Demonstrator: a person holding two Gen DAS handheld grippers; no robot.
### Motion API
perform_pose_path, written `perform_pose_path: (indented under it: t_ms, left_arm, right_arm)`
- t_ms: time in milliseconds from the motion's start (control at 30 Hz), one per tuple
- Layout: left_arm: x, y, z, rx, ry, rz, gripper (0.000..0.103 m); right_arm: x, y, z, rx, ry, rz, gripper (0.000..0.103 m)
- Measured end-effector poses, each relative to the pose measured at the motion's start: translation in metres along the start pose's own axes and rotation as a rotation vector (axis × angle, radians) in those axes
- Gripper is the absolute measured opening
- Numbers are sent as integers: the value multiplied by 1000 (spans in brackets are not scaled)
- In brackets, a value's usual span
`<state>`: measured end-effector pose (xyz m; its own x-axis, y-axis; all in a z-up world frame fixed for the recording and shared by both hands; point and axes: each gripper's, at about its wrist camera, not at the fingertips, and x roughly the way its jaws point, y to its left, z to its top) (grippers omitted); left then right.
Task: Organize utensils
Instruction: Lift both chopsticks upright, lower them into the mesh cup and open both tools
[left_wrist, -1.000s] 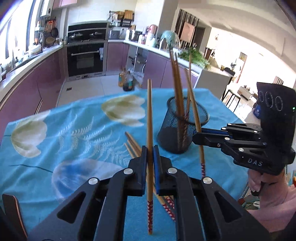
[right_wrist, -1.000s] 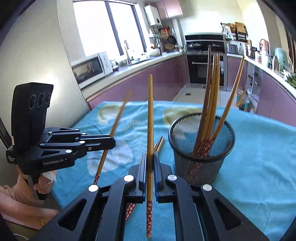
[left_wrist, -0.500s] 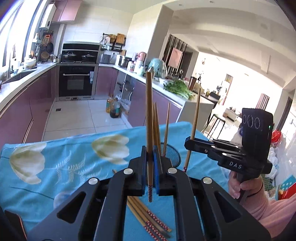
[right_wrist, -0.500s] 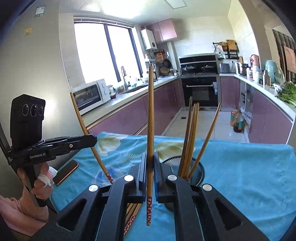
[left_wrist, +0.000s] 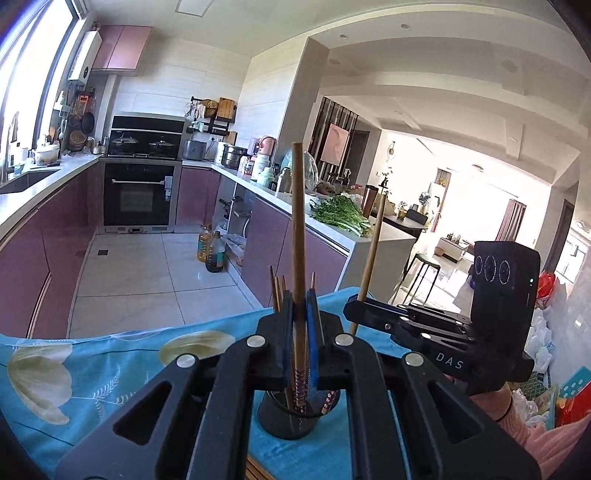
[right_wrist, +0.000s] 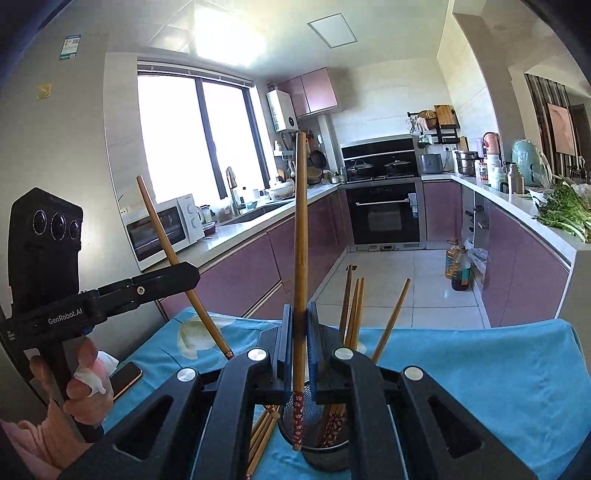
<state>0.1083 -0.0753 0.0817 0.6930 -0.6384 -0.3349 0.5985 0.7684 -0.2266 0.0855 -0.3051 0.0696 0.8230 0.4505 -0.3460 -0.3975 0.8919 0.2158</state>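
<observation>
My left gripper (left_wrist: 300, 328) is shut on a wooden chopstick (left_wrist: 298, 236) held upright; its patterned red end hangs over the black mesh cup (left_wrist: 291, 417). My right gripper (right_wrist: 300, 332) is shut on another chopstick (right_wrist: 300, 236), also upright, its red end inside the mesh cup (right_wrist: 325, 446). Several chopsticks (right_wrist: 352, 306) stand in the cup. Loose chopsticks (right_wrist: 262, 432) lie on the cloth left of the cup. The right gripper shows at the right of the left wrist view (left_wrist: 354, 314); the left gripper shows at the left of the right wrist view (right_wrist: 184, 275).
The table carries a blue flowered cloth (right_wrist: 480, 369). A phone (right_wrist: 123, 376) lies at its left edge. Purple kitchen cabinets (right_wrist: 251, 273), an oven (right_wrist: 384, 214) and a tiled floor lie beyond the table's far edge.
Both grippers have risen and tilted up with their chopsticks and moved in over the mesh cup, which now sits right under the fingers. The chopsticks' red ends now hang at the cup's mouth.
</observation>
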Motion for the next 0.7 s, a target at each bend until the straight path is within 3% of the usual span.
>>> perform_pose_path:
  t_ms: [233, 700]
  left_arm:
    - [37, -6, -15, 34, 115, 15, 7]
    - [72, 0, -41, 70, 292, 2, 7]
  right_arm:
    - [24, -5, -6, 5, 28, -30, 6]
    - [52, -11, -34, 38, 159, -37, 6]
